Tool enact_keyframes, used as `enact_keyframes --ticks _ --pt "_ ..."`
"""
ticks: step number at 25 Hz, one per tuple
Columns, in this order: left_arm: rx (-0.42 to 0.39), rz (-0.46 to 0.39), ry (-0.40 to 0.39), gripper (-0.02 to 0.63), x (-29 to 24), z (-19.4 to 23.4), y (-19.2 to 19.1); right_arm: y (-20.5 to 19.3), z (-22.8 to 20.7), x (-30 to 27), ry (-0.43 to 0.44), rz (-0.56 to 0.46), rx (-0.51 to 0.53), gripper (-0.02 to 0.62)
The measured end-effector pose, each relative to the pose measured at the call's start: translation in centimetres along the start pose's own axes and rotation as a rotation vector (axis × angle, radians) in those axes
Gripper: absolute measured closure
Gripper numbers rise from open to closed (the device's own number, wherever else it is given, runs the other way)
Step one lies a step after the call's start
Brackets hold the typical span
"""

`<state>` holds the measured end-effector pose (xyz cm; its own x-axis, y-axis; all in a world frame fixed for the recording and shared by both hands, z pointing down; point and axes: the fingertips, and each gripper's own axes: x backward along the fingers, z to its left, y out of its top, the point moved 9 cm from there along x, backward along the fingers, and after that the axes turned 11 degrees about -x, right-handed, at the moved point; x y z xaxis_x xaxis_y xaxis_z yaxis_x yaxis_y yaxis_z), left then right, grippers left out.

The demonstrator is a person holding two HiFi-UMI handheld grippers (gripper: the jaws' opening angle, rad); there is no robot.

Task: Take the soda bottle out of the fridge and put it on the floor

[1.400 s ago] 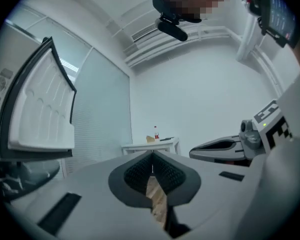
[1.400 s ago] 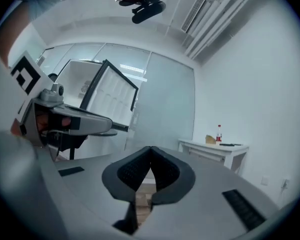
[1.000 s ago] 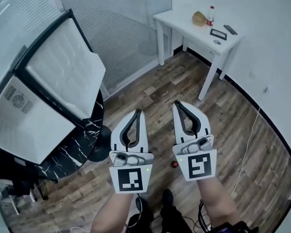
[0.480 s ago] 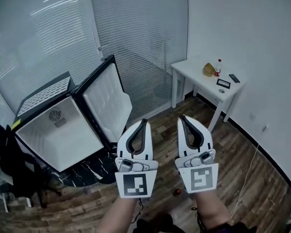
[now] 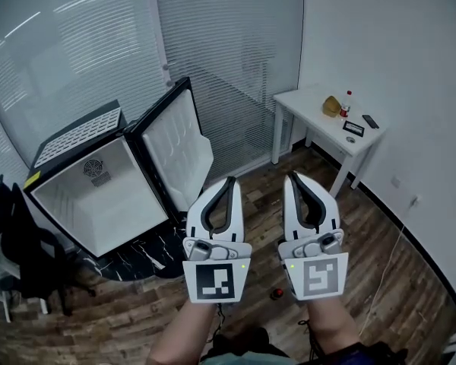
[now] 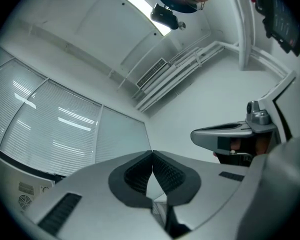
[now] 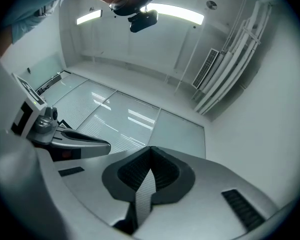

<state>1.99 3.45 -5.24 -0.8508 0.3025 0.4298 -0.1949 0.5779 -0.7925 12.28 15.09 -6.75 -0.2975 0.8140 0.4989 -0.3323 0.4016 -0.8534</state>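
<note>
1. A small bottle (image 5: 346,103) with a red cap and a red band is seen upright on the white table (image 5: 311,101), at about 1 o'clock from the right gripper (image 5: 294,175) and well apart from it. Whether it is the soda bottle cannot be told.
2. The left gripper (image 5: 229,179) is held just beside the right one, at its 9 o'clock. Both are raised above the wooden floor (image 5: 380,226).
3. In the left gripper view, the left gripper (image 6: 152,153) is clenched, its tips touching, and nothing is gripped.
4. In the right gripper view, the right gripper (image 7: 150,148) is likewise clenched and nothing is grasped.
5. The black fridge (image 5: 99,196) is found at 9 o'clock from the left gripper, with its door (image 5: 178,147) swung open and a white interior shown.
6. A small red object (image 5: 277,293) is seen on the floor at 6 o'clock, just below the grippers. It is too small to identify.
7. On the table, a tan object (image 5: 332,106) is set just beside the bottle, and two dark flat items (image 5: 353,128) lie at its 5 o'clock.
8. A black chair (image 5: 23,253) is placed at 8 o'clock, left of the fridge.
9. Only open floor is seen between the grippers and the table.
10. Black-and-white square markers are carried on both gripper cubes. A yellow sticker (image 5: 32,179) is fixed to the fridge corner, but its print is too small to read, as is the bottle's label.
</note>
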Motion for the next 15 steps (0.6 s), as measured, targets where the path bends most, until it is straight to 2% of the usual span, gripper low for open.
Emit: enact_keyframes --ticks 9,13,15 --pt "0.036 0.005 0.008 0.591 0.51 -0.15 0.4 0.17 0.52 0.34 0.012 -0.003 0.005 0.584" --pt "-0.02 0.008 -0.017 0.591 0.64 -0.36 0.57 0.07 0.46 0.58 0.008 -0.002 -0.008 0.584" --pt "-0.016 0.012 -0.015 0.589 0.7 -0.46 0.57 0.06 0.46 0.62 0.011 -0.006 -0.006 0.584"
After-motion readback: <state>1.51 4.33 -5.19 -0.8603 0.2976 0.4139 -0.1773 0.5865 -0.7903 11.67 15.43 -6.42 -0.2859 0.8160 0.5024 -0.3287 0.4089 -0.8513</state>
